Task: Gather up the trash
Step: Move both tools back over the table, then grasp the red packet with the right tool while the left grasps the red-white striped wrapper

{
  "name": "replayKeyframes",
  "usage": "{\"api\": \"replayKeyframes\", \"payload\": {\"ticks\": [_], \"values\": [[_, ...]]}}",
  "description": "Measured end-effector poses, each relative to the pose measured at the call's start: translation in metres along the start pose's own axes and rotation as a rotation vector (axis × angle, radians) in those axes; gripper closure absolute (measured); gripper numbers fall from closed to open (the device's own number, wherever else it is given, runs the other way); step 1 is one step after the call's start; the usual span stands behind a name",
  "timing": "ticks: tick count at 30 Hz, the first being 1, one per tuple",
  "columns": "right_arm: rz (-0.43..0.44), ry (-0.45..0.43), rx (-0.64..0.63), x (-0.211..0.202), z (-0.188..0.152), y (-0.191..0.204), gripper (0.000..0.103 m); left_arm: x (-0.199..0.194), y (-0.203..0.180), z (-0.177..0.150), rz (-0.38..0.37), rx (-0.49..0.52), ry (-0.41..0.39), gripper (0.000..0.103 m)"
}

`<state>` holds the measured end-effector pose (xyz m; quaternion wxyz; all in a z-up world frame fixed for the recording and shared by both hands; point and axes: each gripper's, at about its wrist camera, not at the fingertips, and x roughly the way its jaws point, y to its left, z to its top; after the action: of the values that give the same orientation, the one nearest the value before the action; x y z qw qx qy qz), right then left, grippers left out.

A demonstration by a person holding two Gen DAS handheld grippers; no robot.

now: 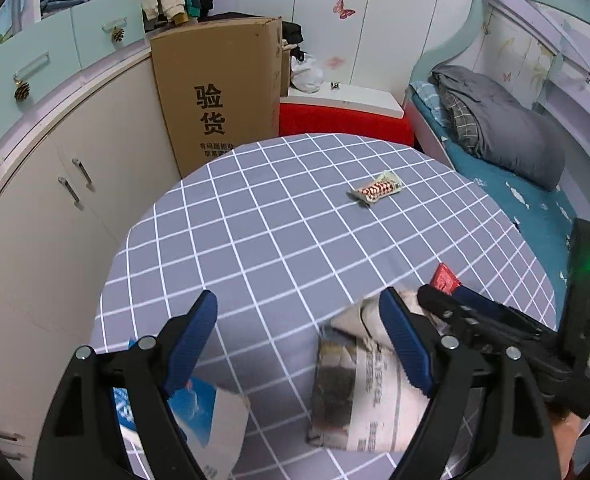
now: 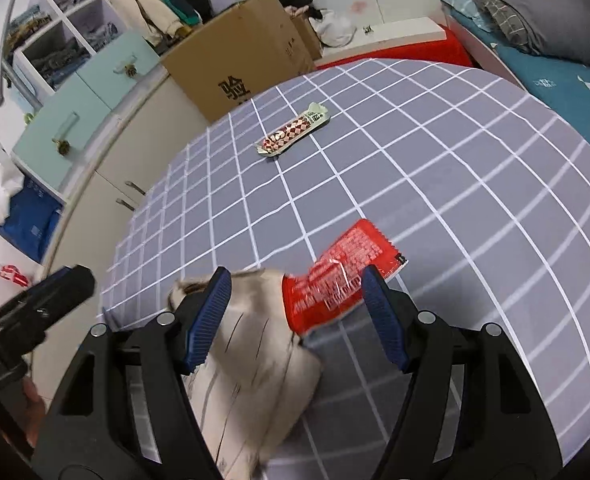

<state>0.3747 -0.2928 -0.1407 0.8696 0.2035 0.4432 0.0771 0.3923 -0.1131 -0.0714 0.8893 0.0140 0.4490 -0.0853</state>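
A crumpled newspaper lies on the grey checked tablecloth near the front; it also shows in the right wrist view. A red wrapper lies against its far edge, a corner showing in the left wrist view. A red-and-white snack wrapper lies farther back. A blue-and-white carton sits under my left gripper, which is open and empty. My right gripper is open, hovering over the newspaper and red wrapper, fingers either side of them.
A tall cardboard box stands behind the table. White cabinets run along the left. A bed with a grey duvet is on the right. A red chest sits behind the table.
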Motion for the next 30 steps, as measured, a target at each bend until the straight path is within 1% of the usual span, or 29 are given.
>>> {"api": "replayKeyframes", "payload": {"ticks": [3,4,5,7,8,9,14,19,20,23,30], "values": [[-0.047,-0.006,-0.061,0.008,0.005,0.006,0.036,0.006,0.0,0.006,0.009,0.002,0.002,0.022],[-0.056,-0.005,-0.074,0.009,0.006,0.007,0.039,0.008,-0.001,0.009,0.012,0.005,0.004,0.022],[-0.081,-0.007,-0.1,0.011,0.007,0.009,0.047,0.012,-0.001,0.011,0.015,0.004,0.007,0.022],[-0.136,-0.018,-0.154,0.012,0.005,0.011,0.057,0.017,0.0,0.012,0.011,-0.006,0.013,0.022],[-0.162,-0.025,-0.192,0.012,0.002,0.013,0.061,0.019,0.0,0.013,0.002,-0.01,0.015,0.022],[-0.167,-0.028,-0.212,0.012,0.0,0.012,0.061,0.02,0.0,0.013,-0.002,-0.012,0.016,0.022],[-0.156,-0.034,-0.223,0.01,-0.001,0.005,0.074,0.027,-0.004,0.011,-0.02,-0.019,0.029,0.022],[-0.135,-0.046,-0.232,0.006,-0.005,0.002,0.082,0.027,-0.011,0.007,-0.021,-0.009,0.028,0.022],[-0.128,-0.046,-0.233,0.005,-0.005,0.001,0.087,0.026,-0.012,0.006,-0.024,-0.009,0.028,0.022],[-0.101,-0.048,-0.229,0.0,-0.005,-0.002,0.09,0.024,-0.017,0.006,-0.022,0.002,0.025,0.022],[-0.066,-0.085,-0.218,-0.013,0.0,-0.007,0.092,0.021,-0.03,0.013,-0.011,0.033,0.01,0.022]]}}
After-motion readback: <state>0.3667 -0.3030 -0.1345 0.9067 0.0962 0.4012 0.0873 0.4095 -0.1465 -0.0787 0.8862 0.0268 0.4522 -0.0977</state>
